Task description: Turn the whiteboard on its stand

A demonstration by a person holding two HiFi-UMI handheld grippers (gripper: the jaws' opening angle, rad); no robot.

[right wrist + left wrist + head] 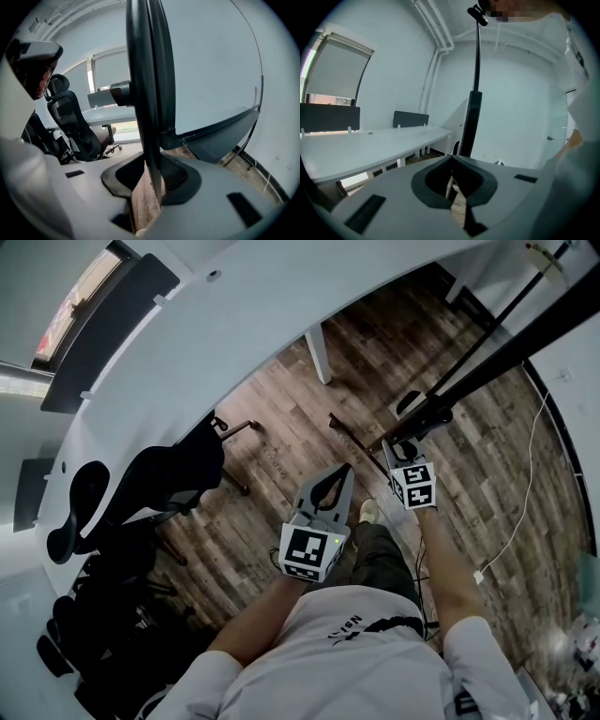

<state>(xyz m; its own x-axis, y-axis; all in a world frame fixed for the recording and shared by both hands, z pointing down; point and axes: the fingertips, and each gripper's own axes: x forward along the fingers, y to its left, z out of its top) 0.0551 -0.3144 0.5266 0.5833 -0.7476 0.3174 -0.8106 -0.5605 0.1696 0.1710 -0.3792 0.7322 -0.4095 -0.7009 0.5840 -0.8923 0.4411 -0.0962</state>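
Note:
The whiteboard (pixel 525 343) shows edge-on in the head view, as a dark bar slanting from upper right down to my right gripper (pixel 389 444). In the right gripper view its white face (pixel 211 70) and pen tray (pixel 220 136) fill the right side. Its black frame edge (pixel 145 93) runs upright between the jaws of my right gripper (pixel 150 164). Floor shows between that edge and the left pad, so the jaws stand open around it. A pivot knob (pixel 119 93) sticks out to the left. My left gripper (pixel 342 470) hangs free, shut and empty (pixel 451 159), facing the stand's black post (pixel 471 122).
Black office chairs (pixel 169 474) (pixel 70 117) stand to the left. A long white desk (pixel 187 343) (pixel 370 145) runs along the wall, with a leg (pixel 319 357) on the wooden floor. A white cable (pixel 525 484) trails at the right. The person's foot (pixel 368 512) is below the grippers.

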